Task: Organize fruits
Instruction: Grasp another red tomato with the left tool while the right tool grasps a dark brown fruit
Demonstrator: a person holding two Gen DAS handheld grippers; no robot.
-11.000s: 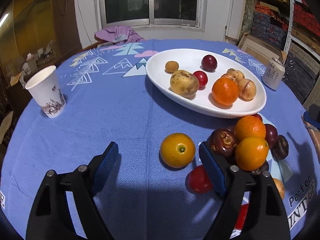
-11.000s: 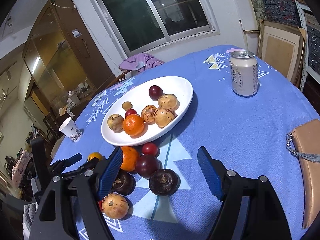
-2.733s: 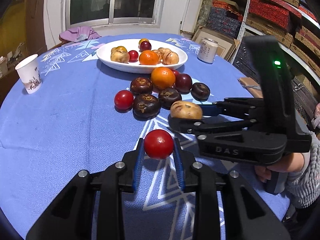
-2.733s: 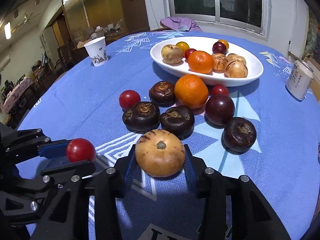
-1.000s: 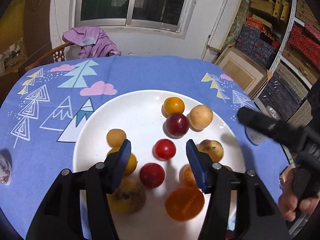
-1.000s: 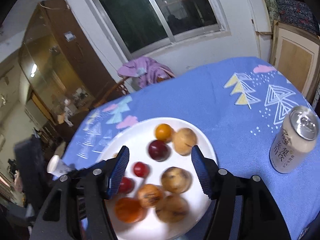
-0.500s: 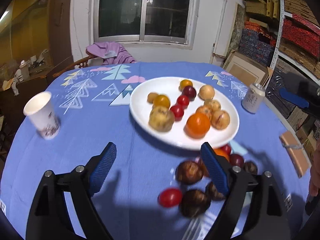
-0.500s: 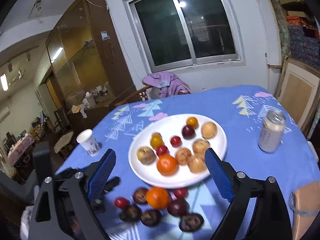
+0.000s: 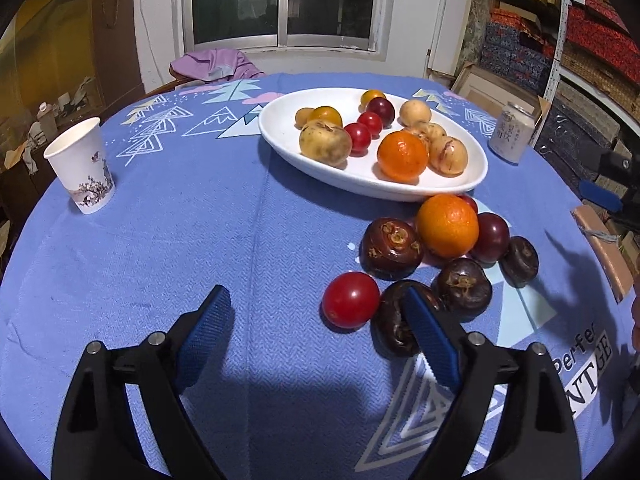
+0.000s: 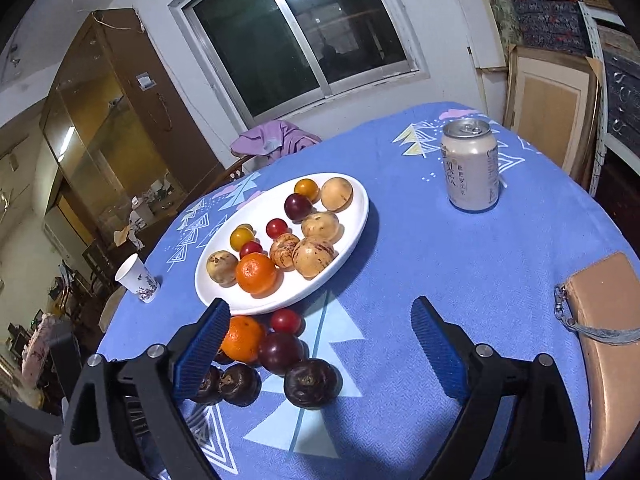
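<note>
Here we held both grippers wide open and empty above the cloth. The red tomato (image 9: 351,299) lay loose just ahead and right of our left gripper (image 9: 316,336), nearer it than our right gripper (image 10: 320,350); white plate (image 9: 280,140) beyond.

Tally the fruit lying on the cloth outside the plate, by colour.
Dark brown fruits: 4
Orange: 1
Dark purple plum: 1
Red fruits: 2
Total: 8
</note>
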